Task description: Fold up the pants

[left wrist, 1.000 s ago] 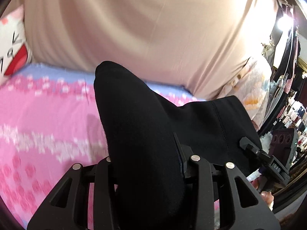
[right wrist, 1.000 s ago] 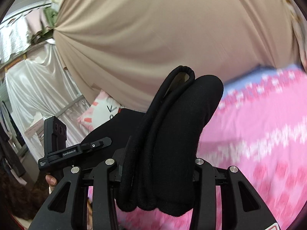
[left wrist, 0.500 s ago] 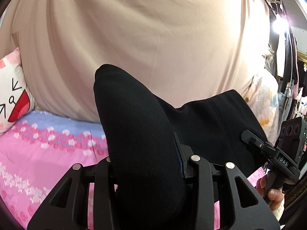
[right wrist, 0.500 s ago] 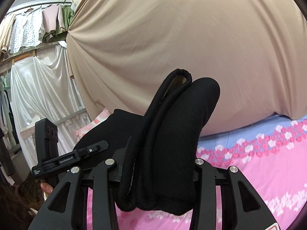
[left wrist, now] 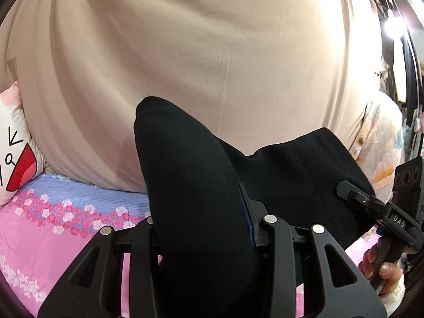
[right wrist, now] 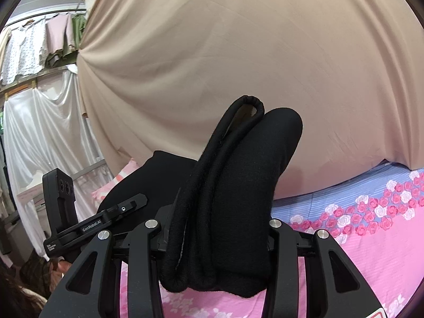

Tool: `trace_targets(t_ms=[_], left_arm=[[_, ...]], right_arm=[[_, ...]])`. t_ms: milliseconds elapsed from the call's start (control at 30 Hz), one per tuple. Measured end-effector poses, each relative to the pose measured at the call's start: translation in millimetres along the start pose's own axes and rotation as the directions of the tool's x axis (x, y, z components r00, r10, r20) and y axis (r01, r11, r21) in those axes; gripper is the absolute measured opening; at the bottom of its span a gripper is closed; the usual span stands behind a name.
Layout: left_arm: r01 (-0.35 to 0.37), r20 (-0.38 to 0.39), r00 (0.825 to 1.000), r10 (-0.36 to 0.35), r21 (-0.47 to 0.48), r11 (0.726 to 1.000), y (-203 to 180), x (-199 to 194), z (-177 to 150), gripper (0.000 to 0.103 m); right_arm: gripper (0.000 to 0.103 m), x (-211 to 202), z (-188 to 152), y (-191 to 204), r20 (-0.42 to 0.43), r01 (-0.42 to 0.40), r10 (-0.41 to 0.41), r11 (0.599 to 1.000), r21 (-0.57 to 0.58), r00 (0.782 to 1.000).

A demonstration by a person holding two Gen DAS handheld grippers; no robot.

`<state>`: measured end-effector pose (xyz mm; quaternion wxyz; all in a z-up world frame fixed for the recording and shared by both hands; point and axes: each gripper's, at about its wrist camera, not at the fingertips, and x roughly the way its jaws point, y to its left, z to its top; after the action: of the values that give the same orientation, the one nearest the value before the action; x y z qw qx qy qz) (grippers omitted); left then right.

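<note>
Black knit fabric fills both wrist views: the dark, soft pair of pants (left wrist: 190,201) is bunched between the fingers of the left gripper (left wrist: 201,228), which is clamped on a thick rounded wad of cloth, and the same garment (right wrist: 238,190) is pinched in the right gripper (right wrist: 212,228), where a rolled hem or waistband edge loops up beside a fatter fold. Neither grip has altered over the last second; the jaws sit at the same narrow spacing, pressed on the cloth. What has changed is the backdrop: a second ago the pink floral bedspread (left wrist: 53,238) took up much of each view, and now it has sunk to the lower edge while the beige draped curtain (left wrist: 212,53) covers most of the picture. Both hands have therefore risen and swung together, carrying the pants up off the bed. A span of the garment hangs taut between the two grippers, its stitched seam (left wrist: 307,185) visible in the left view just ahead of the other handheld gripper (left wrist: 384,212) and the person's fingers (left wrist: 381,267) around its handle. For the task, this reads as the carry phase of a fold: the held edge is probably being brought over toward the far part of the garment, and the lay-down has not yet come. How much cloth rests on the bed is hidden.
</note>
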<state>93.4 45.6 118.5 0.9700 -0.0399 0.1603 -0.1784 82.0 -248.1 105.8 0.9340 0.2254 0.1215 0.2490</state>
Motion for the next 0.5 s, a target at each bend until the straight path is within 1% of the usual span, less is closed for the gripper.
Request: trace_targets(t_ms=[167, 267, 500], left_arm=[[-0.018, -0.01, 1.0, 0.018, 0.009, 1.0, 3, 37, -4, 0.036], [-0.033, -0.031, 0.999, 0.034, 0.014, 0.999, 6, 63, -10, 0.036], [-0.053, -0.09, 0.994, 0.056, 0.03, 0.998, 19, 120, -39, 0.036]], right_arm=[[0.039, 25, 0, -29, -0.019, 0.01, -0.009, 1.0, 0.023, 1.0], [0.039, 44, -4, -54, -0.041, 0.015, -0.012, 0.998, 0.063, 0.999], [0.039, 79, -29, -101, -0.103, 0.057, -0.043, 0.989, 0.138, 0.994]])
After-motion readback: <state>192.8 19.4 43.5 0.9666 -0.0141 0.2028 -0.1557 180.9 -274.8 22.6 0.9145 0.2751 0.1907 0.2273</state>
